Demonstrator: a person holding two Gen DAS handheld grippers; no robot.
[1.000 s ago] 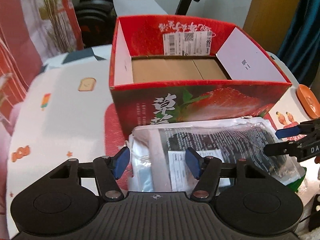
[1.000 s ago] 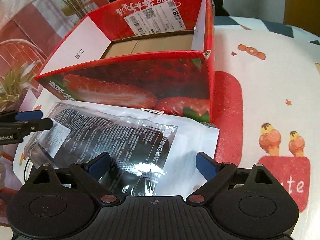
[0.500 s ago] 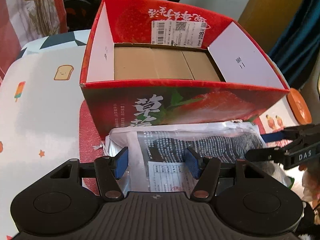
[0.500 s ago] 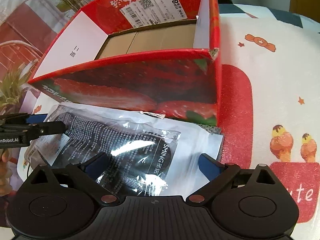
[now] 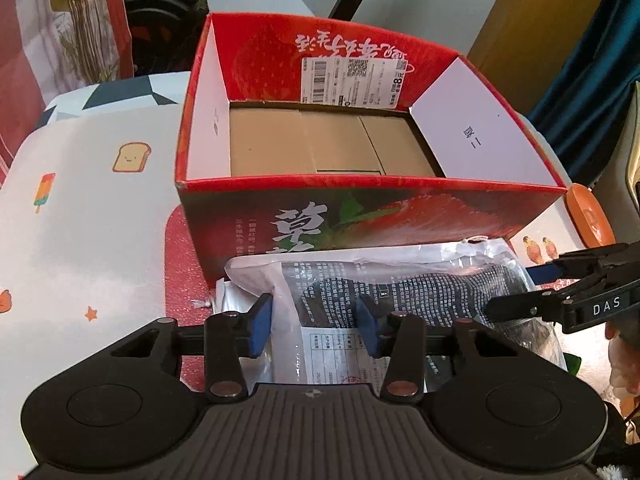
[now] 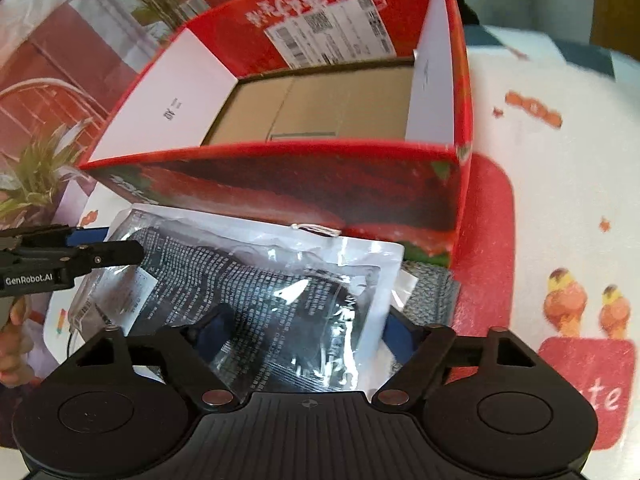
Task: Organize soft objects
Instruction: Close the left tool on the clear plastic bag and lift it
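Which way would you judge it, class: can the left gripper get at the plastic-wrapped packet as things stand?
Probably yes: the left gripper is open, its fingers straddling the packet edge, nothing between.

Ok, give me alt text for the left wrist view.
An open left claw straddles the near edge of a clear plastic packet of dark fabric, lying against an empty red strawberry box. The right claw reaches the packet's far end from the right, on a cartoon-print tablecloth.
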